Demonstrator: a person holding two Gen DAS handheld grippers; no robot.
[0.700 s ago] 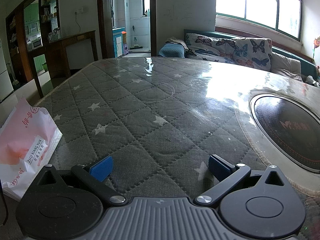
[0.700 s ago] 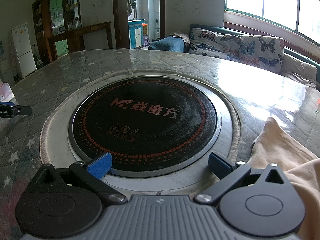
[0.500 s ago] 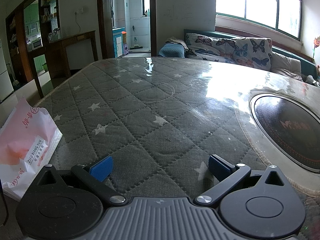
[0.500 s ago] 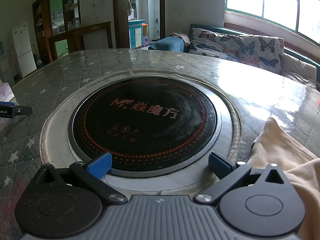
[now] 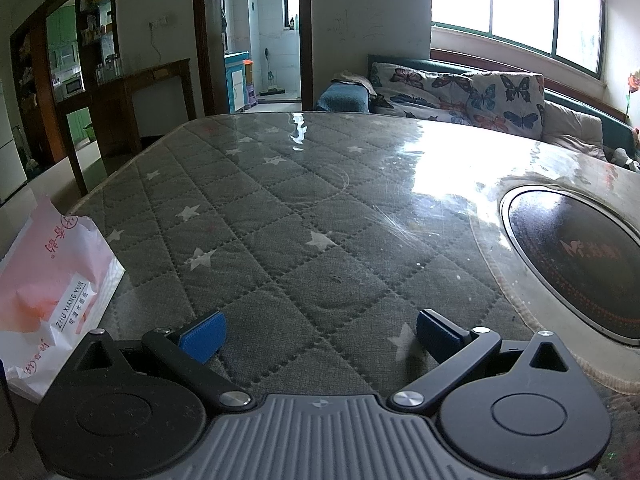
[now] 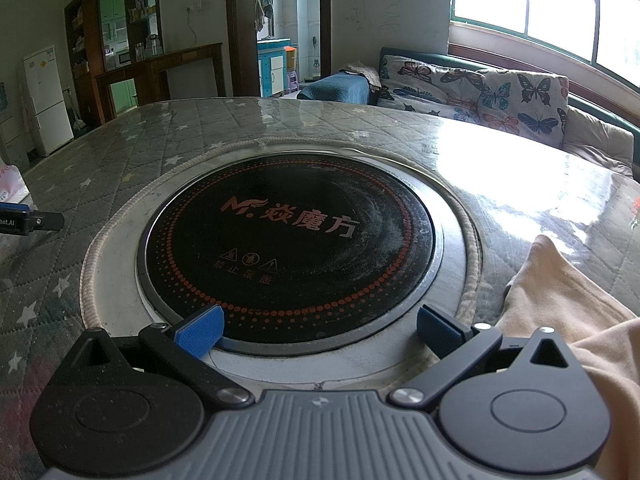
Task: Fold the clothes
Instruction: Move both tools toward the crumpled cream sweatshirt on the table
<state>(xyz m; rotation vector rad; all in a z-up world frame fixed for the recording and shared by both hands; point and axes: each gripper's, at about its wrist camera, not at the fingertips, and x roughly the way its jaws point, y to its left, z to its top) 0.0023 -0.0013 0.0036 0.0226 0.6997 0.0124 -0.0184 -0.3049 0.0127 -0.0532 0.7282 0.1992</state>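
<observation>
Cloth (image 6: pixel 568 312), peach-coloured, lies untouched on the table's (image 5: pixel 280 220) right side, just beside the right gripper (image 6: pixel 320 326). Nothing has shifted in the last 0.7 s, so folding has not begun. Both the right and left gripper (image 5: pixel 320 334) stay spread apart, holding nothing. Farther out: cooktop (image 6: pixel 288 240), pink bag (image 5: pixel 52 292), sofa (image 5: pixel 460 96).

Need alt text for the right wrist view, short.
The open right tool, holding nothing, hovers over a round black cooktop set into a quilted star-pattern table. A beige garment lies crumpled at its right; the left tool's tip shows far left.
</observation>
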